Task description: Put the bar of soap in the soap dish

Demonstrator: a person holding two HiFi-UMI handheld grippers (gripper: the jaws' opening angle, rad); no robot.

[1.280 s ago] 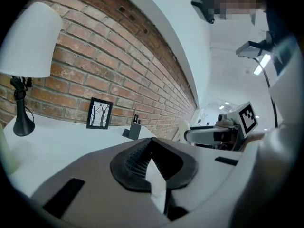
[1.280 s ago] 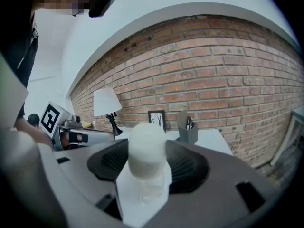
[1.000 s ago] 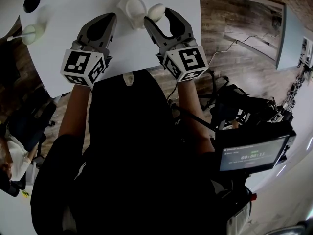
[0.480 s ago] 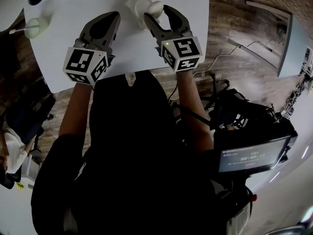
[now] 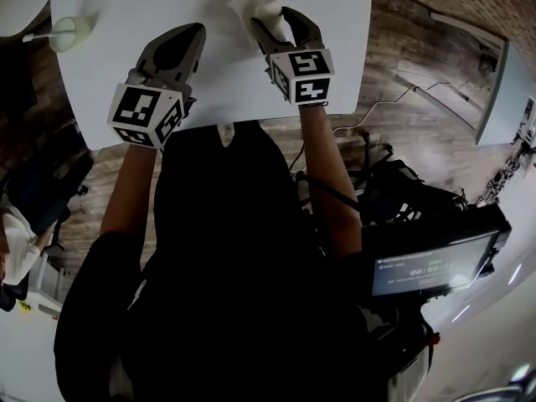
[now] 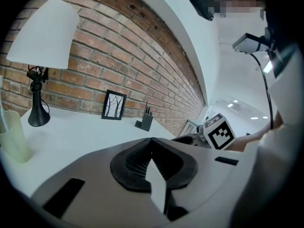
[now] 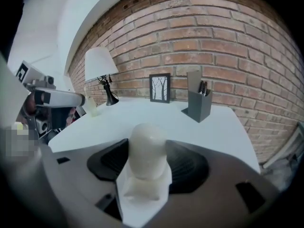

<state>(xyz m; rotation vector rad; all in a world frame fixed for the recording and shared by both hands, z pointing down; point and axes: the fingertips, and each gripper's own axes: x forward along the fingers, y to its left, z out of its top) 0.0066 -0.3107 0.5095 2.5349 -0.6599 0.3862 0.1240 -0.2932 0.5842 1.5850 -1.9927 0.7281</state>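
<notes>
The pale oval bar of soap (image 5: 269,9) (image 7: 147,148) stands on end between the jaws of my right gripper (image 5: 279,17) (image 7: 147,144), which is shut on it. In the head view the white soap dish (image 5: 244,2) sits on the white table (image 5: 226,82), touching the soap's left side. A pale shape that may be the dish shows under the soap in the right gripper view. My left gripper (image 5: 177,47) (image 6: 152,141) hovers to the left, shut and holding nothing.
A pale green cup (image 5: 71,32) (image 6: 12,137) and a lamp (image 6: 40,37) (image 7: 100,63) stand at the table's left. By the brick wall are a small framed picture (image 7: 160,88) (image 6: 114,106) and a grey pen holder (image 7: 198,101) (image 6: 145,121). The table's near edge lies just under both gripper cubes.
My right gripper's jaws were open around the soap; they have closed onto it, hard by the dish. The left gripper has hardly moved.
</notes>
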